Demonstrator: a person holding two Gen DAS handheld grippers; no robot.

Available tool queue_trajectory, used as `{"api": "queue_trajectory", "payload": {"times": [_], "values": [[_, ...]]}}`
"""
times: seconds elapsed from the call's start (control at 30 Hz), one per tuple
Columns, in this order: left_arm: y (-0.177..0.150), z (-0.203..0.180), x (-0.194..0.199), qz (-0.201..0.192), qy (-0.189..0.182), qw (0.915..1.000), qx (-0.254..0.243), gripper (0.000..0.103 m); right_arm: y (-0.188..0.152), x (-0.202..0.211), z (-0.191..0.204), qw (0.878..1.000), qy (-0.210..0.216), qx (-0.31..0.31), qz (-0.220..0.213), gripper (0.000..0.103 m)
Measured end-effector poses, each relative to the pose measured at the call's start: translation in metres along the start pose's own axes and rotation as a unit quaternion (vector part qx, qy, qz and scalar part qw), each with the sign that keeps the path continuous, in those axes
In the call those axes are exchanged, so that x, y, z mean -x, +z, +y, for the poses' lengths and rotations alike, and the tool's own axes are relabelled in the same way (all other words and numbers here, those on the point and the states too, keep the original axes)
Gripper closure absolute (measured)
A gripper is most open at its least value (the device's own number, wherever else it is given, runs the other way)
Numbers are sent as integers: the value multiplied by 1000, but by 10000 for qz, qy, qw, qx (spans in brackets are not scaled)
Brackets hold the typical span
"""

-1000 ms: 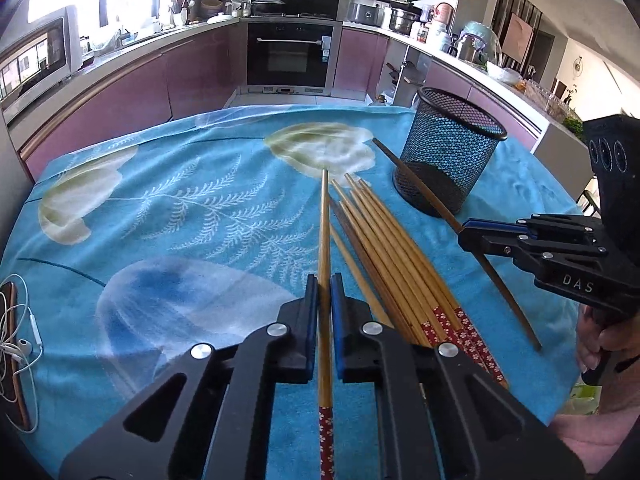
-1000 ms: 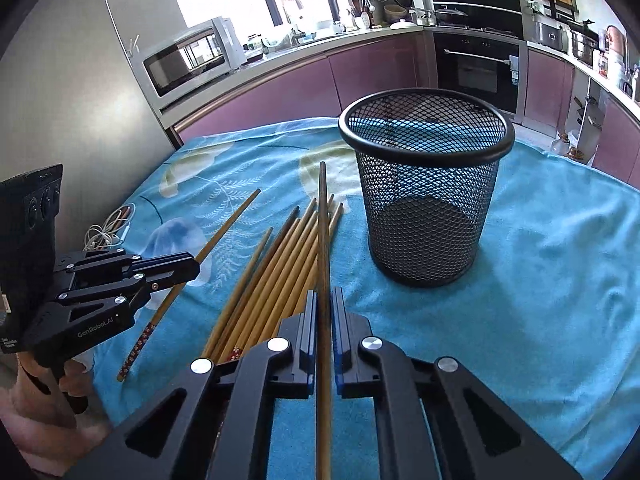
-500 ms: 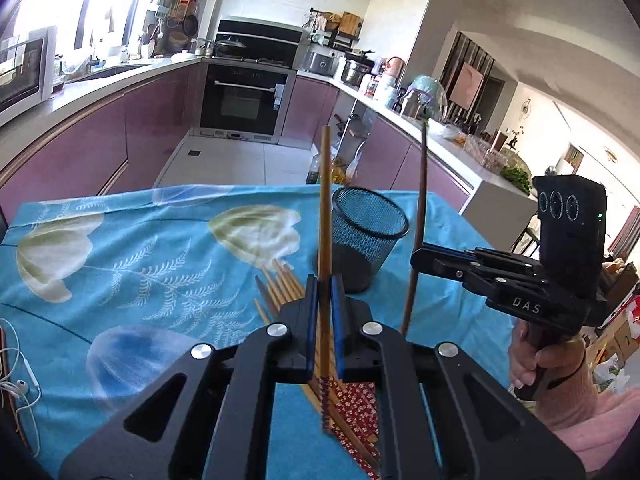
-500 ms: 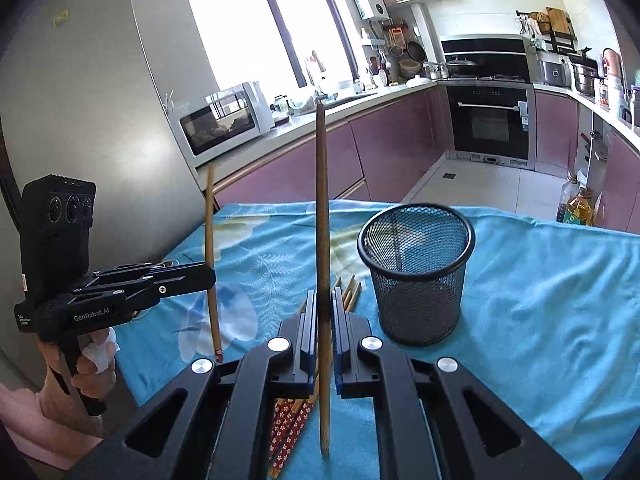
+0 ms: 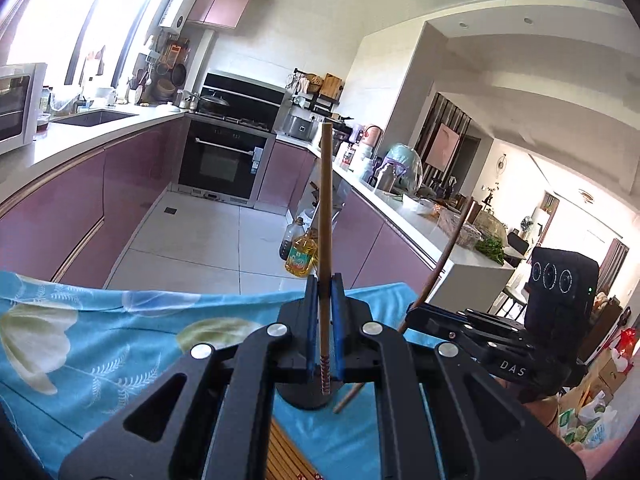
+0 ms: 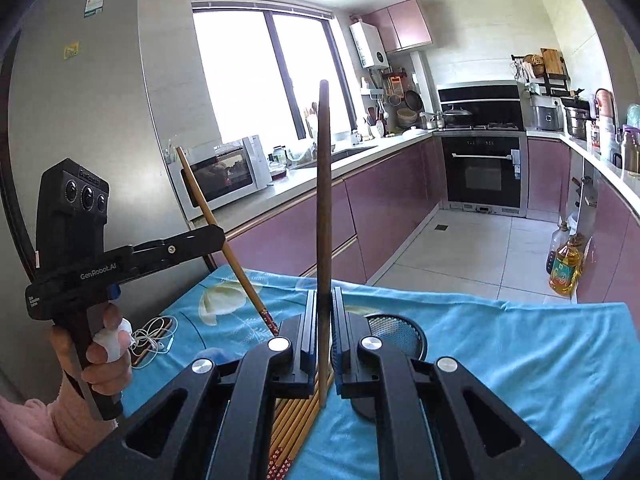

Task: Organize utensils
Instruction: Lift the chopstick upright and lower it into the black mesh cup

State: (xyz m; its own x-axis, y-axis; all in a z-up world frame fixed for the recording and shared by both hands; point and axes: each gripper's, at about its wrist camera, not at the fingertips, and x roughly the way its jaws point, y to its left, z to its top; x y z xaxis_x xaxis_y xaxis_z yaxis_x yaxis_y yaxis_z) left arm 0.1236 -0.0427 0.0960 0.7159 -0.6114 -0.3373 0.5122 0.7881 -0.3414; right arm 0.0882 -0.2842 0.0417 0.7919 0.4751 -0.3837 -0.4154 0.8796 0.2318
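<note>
My left gripper (image 5: 325, 292) is shut on a light wooden chopstick (image 5: 325, 216) with a red patterned end, held upright above the table. It also shows in the right wrist view (image 6: 218, 236). My right gripper (image 6: 324, 312) is shut on a dark brown chopstick (image 6: 322, 200), also upright; it also shows in the left wrist view (image 5: 412, 314). The black mesh cup (image 6: 400, 330) sits on the table just behind the right gripper's fingers, mostly hidden. A bundle of several chopsticks (image 6: 296, 424) lies on the blue cloth below both grippers.
The table carries a blue floral cloth (image 6: 520, 344). White earphones and a phone (image 6: 154, 340) lie at its left edge. Beyond the table are purple kitchen cabinets, an oven (image 6: 480, 168) and oil bottles (image 6: 564, 268) on the floor.
Both grippers have tilted further up and risen, each still holding its chopstick upright. The table and mesh cup have dropped low in both views.
</note>
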Motion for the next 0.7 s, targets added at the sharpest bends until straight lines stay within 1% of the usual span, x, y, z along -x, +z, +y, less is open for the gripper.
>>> {"api": "queue_trajectory", "payload": {"times": [0.13,0.27,0.43,0.53,0.7], "values": [[16,-10,-9,-96,1,9999,-71,96,16,4,-8,9998,-85,49,-175,97],[26,-19,-25,-17,48,9998,-173,96,26,6,-16,9995,-124,-13,-305,97],[21,-25,-47,154,207,9990,-355,96,33,1,-24,9989,-201,-72,-420,97],[13,-23,-63,264,306,9983,-410,96,31,-12,-32,9992,-183,-199,-289,97],[-4,-15,-84,561,308,9966,-517,96,19,-32,-37,9994,-190,-229,158,97]]}}
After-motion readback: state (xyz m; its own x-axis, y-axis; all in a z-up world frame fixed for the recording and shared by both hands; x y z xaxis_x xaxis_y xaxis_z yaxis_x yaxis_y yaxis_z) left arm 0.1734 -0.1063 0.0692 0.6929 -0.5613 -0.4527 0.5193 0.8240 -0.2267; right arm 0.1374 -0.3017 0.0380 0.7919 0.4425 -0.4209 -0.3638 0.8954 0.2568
